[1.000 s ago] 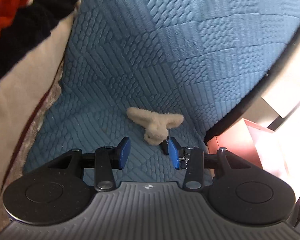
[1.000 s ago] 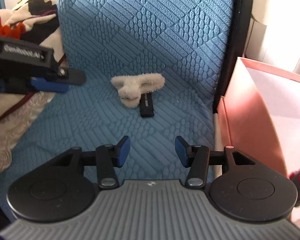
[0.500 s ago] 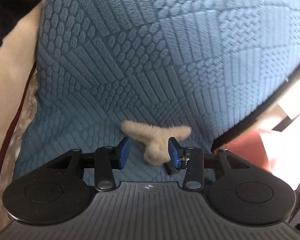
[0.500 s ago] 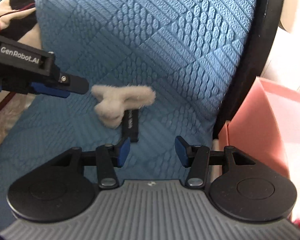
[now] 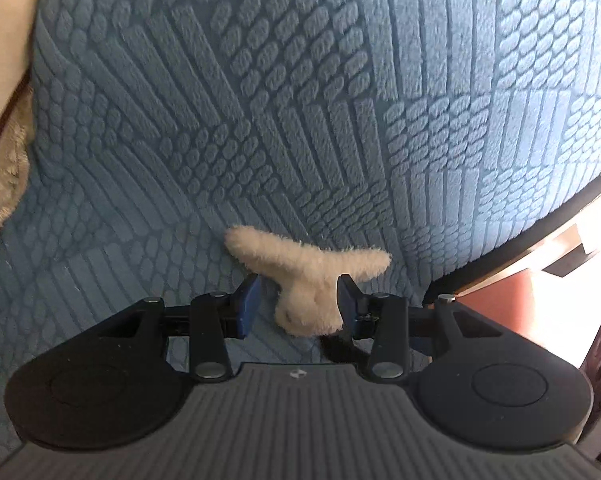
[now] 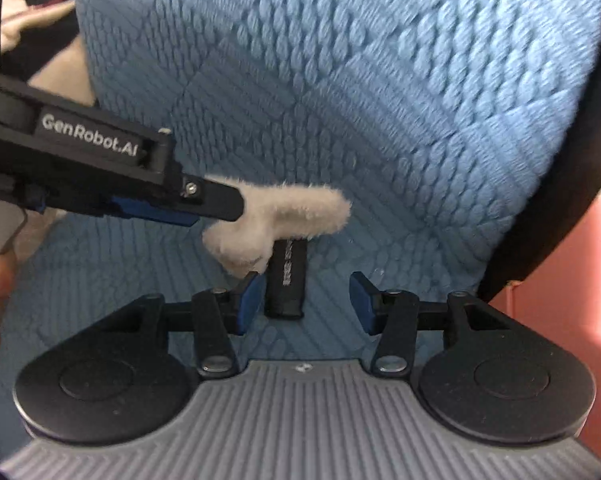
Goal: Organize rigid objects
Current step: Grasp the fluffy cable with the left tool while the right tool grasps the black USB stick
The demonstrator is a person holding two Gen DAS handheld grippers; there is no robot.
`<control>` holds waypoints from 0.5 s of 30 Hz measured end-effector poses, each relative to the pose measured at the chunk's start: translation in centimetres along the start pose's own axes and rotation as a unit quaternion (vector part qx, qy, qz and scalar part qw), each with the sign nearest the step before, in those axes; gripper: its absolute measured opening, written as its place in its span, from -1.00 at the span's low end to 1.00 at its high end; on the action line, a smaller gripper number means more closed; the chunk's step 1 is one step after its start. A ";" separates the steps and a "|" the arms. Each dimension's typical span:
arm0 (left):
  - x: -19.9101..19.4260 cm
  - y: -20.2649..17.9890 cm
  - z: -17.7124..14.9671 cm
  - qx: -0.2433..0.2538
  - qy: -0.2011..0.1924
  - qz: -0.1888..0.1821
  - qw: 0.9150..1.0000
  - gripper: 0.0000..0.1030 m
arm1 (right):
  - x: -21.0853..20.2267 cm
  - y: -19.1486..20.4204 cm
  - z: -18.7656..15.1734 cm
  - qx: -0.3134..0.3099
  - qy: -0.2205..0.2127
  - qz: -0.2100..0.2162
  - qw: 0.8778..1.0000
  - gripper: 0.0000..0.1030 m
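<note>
Blue quilted cushion (image 5: 340, 100), fuzzy clip (image 5: 304, 280) between open left tongs (image 5: 299, 306)

Both wrist cams look down, close; share fuzzy clip (image 5: 304, 280) on blue cushion (image 6: 340, 100).

At twelve o'clock from our right gripper (image 6: 306, 300) lies a black flash drive (image 6: 287, 280) on the blue textured cushion (image 6: 340, 100), its near end between our parted blue pads, closer to the nine o'clock one. A fluffy cream hair claw clip (image 6: 276, 218) overlaps the drive's far end. From nine o'clock our left gripper (image 6: 216, 204) reaches the clip. A pink box (image 6: 572, 320) stands at three o'clock.
</note>
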State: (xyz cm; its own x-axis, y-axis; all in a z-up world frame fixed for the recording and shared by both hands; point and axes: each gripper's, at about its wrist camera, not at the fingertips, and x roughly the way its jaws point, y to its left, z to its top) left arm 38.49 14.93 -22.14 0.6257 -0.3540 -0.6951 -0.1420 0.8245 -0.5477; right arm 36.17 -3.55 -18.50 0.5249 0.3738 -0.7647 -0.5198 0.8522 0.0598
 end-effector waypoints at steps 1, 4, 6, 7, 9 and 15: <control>0.2 -0.1 -0.1 0.001 0.004 -0.001 1.000 -0.08 | 0.3 0.2 -0.1 -0.005 0.004 -0.001 1.000 -0.02; 0.9 -0.4 -0.6 0.005 0.008 0.000 1.000 -0.08 | 0.9 0.8 -0.3 -0.017 0.010 0.003 1.000 -0.27; 1.3 -0.6 -0.9 0.006 0.008 -0.005 1.000 -0.08 | 0.8 1.2 -0.2 -0.029 0.012 0.006 1.000 -0.48; 1.6 -0.9 -0.9 0.009 0.007 -0.005 1.000 -0.08 | 0.7 1.3 -0.2 -0.034 0.010 0.001 0.999 -0.48; 2.1 -1.3 -1.2 0.016 0.005 -0.004 1.000 -0.08 | 0.6 1.4 -0.1 -0.034 0.008 0.002 0.999 -0.49; 3.9 -2.4 -1.9 0.024 0.001 -0.005 1.000 -0.08 | -0.4 1.0 0.2 -0.030 0.006 -0.006 1.000 -0.49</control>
State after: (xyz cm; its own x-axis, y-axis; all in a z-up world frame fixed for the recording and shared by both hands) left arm 39.83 10.73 -24.37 0.6249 -0.3626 -0.6914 -0.0992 0.8416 -0.5310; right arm 35.59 -2.74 -18.05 0.5239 0.3584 -0.7727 -0.5523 0.8336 0.0122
